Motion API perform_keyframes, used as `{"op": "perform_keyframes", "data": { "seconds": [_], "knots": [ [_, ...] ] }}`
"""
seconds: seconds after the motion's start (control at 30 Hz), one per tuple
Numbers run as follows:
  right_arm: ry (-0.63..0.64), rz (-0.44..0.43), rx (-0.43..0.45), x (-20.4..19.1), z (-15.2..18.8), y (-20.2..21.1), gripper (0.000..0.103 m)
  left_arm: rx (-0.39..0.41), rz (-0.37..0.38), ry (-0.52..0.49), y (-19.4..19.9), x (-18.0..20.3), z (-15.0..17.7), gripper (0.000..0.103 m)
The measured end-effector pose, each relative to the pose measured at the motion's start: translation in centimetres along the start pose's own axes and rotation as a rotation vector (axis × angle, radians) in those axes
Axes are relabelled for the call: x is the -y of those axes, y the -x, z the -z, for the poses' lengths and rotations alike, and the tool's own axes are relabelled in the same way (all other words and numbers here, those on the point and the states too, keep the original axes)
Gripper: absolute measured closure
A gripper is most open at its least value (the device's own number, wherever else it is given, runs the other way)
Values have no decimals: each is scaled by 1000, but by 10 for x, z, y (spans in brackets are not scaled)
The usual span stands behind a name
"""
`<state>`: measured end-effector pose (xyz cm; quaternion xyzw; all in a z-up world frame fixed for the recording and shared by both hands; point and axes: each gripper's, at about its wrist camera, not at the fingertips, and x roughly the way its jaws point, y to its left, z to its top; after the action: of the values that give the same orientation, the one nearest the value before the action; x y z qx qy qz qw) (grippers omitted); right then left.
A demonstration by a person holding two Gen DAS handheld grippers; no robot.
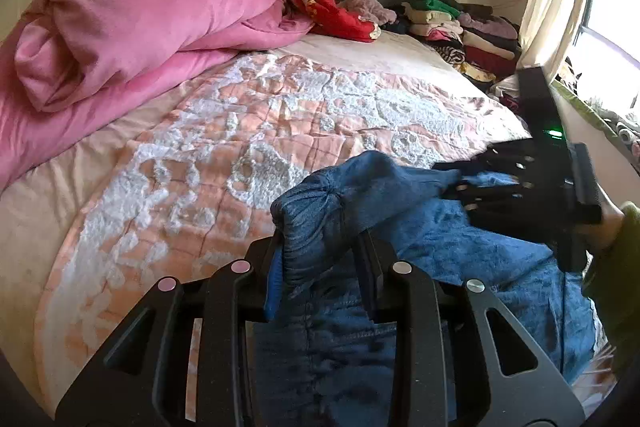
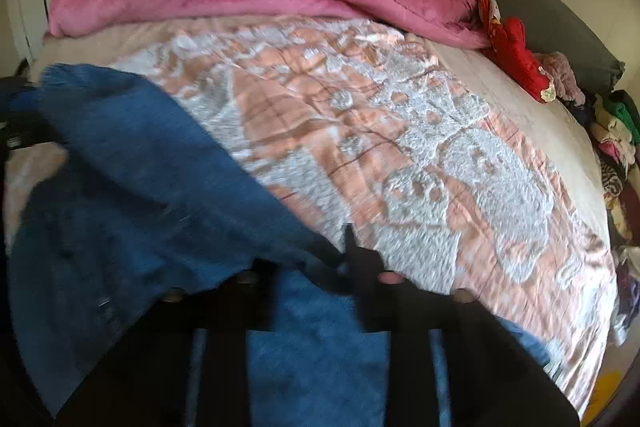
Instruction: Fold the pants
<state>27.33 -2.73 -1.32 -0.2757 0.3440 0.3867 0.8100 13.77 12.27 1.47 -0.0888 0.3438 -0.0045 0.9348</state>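
On the bed (image 1: 200, 147), near the pink duvet (image 1: 132, 15), the left claw (image 1: 320, 259) pinches the blue jeans (image 1: 460, 247); the right claw (image 1: 460, 183) pinches them too.

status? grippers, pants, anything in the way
Left gripper shut on pants. Right gripper shut on pants too. Bedspread ahead; nothing in the way.

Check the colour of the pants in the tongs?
Blue denim pants, with an elastic gathered waistband. Clearest in the left wrist view.
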Motion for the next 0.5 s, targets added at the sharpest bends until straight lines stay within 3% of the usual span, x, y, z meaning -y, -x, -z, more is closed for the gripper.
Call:
{"op": "perform_keyframes", "data": {
  "seconds": [0.23, 0.5],
  "knots": [
    [-89, -76, 130, -23, 41, 82, 95, -7, 18, -22, 22, 2, 13, 78],
    [-189, -173, 148, -81, 97, 137, 96, -39, 82, -46, 48, 6, 40, 75]
  ]
}}
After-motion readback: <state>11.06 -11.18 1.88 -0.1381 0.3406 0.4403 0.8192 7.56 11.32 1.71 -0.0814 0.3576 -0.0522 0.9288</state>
